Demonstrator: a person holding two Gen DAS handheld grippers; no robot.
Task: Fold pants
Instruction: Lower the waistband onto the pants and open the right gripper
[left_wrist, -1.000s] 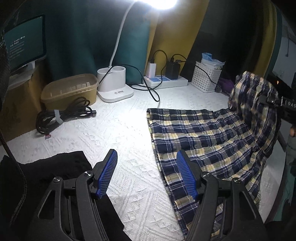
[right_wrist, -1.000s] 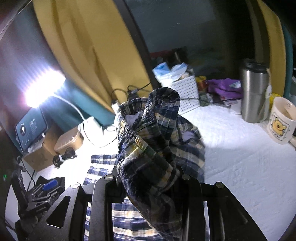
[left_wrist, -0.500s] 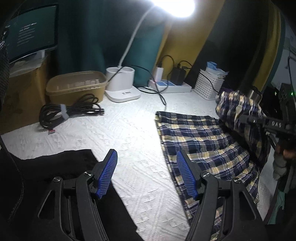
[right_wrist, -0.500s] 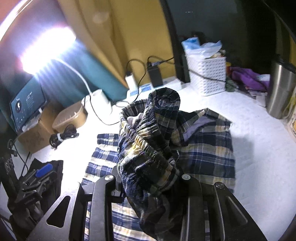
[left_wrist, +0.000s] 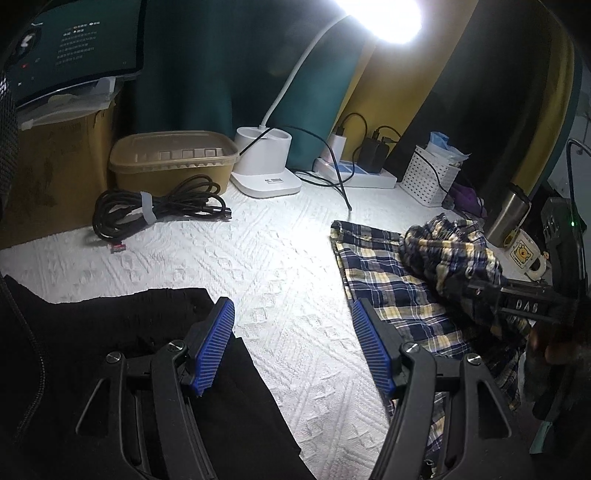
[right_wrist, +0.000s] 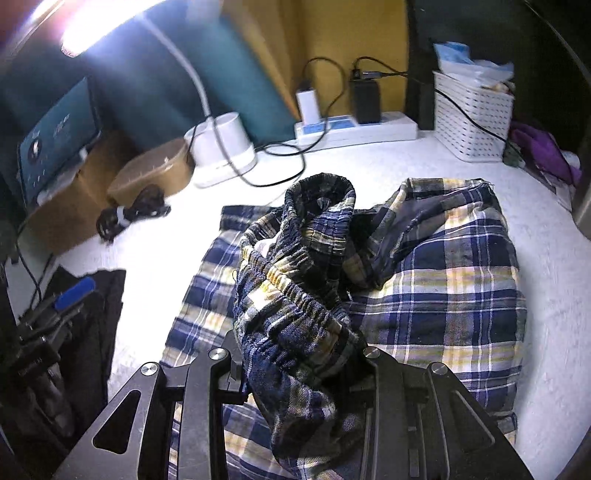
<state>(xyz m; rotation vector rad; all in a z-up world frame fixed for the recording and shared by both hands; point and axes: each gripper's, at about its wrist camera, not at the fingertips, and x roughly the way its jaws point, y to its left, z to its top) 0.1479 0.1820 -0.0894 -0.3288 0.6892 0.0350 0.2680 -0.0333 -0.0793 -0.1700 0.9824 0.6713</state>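
Observation:
Blue, yellow and white plaid pants (left_wrist: 391, 280) lie on the white textured cover at the right. My right gripper (right_wrist: 295, 354) is shut on their bunched elastic waistband (right_wrist: 295, 266), holding it above the leg part (right_wrist: 454, 288), which is doubled over beneath. In the left wrist view the right gripper (left_wrist: 517, 301) comes in from the right edge with that bunch (left_wrist: 447, 254) hanging over the flat cloth. My left gripper (left_wrist: 291, 339) hovers open over bare cover, its blue pads (left_wrist: 214, 343) empty, left of the pants' edge.
A black garment (left_wrist: 122, 369) lies under my left gripper at the lower left. Along the back stand a brown lidded box (left_wrist: 173, 162), a coiled black cable (left_wrist: 155, 210), a white lamp base (left_wrist: 266, 166), a power strip (left_wrist: 354, 173), a white basket (left_wrist: 432, 177), a steel tumbler (left_wrist: 511, 212) and a mug (left_wrist: 524, 253).
My right gripper has carried the waistband down and leftward over the legs, so the pants now lie doubled. My left gripper has drifted a little and stayed open.

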